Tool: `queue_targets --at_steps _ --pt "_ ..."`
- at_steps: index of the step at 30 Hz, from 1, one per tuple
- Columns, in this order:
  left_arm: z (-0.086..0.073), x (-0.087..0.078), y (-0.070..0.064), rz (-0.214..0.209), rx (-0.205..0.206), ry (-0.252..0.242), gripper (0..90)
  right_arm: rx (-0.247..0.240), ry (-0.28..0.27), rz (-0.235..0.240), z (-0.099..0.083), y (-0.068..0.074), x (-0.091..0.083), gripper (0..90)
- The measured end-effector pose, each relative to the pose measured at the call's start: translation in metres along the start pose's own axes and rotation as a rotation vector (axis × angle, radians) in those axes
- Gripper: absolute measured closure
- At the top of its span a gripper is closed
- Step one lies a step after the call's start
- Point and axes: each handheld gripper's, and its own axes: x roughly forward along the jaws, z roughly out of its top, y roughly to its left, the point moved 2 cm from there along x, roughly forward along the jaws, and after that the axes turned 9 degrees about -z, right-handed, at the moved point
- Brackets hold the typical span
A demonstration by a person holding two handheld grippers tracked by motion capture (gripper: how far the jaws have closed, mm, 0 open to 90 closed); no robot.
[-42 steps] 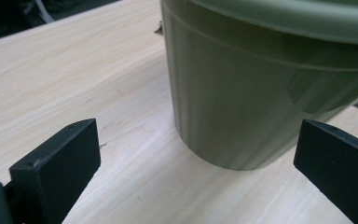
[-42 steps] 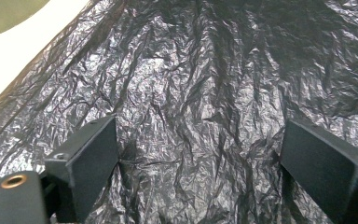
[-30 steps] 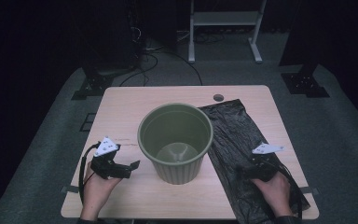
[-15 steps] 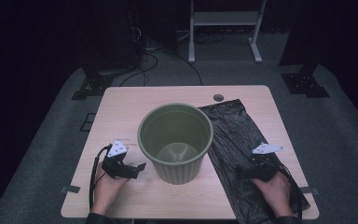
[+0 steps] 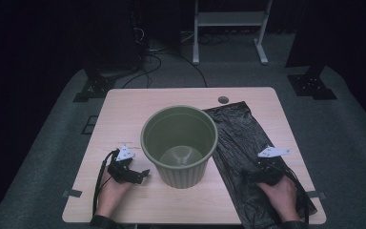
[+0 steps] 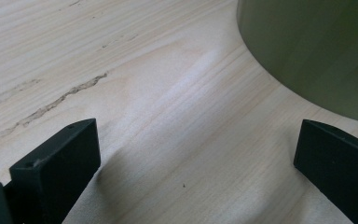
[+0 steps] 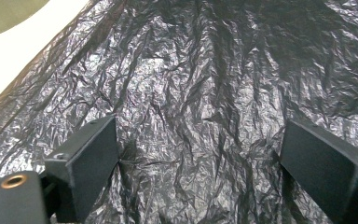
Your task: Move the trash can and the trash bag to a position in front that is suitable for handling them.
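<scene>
Olive-green plastic bin (image 5: 179, 145) stands upright at the centre of the wooden tabletop (image 5: 124, 114). Black crumpled bin bag (image 5: 240, 143) lies flat to the bin's right, one edge touching its base. Left claw (image 5: 140, 174) sits low on bare wood beside the bin, jaws spread. Right claw (image 5: 250, 176) rests on the bag, jaws spread, nothing pinched.

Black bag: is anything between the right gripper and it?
Nothing visible. The right gripper hangs open directly over the black bag, which lies flat on the table beside the green bin.
</scene>
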Motion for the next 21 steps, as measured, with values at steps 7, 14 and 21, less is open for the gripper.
queue_targets --at_steps 7,14,21 --pt "-0.001 0.002 0.002 -0.011 -0.025 0.028 0.0 -0.002 0.004 0.002 0.000 -0.001 -0.001 10.4" --pt "-0.001 0.002 0.002 -0.010 -0.026 0.028 0.0 0.006 0.000 -0.013 0.002 -0.004 -0.005 10.4" --pt "-0.001 0.002 0.002 -0.010 -0.026 0.028 0.0 0.041 -0.021 -0.048 0.008 -0.022 -0.012 10.4"
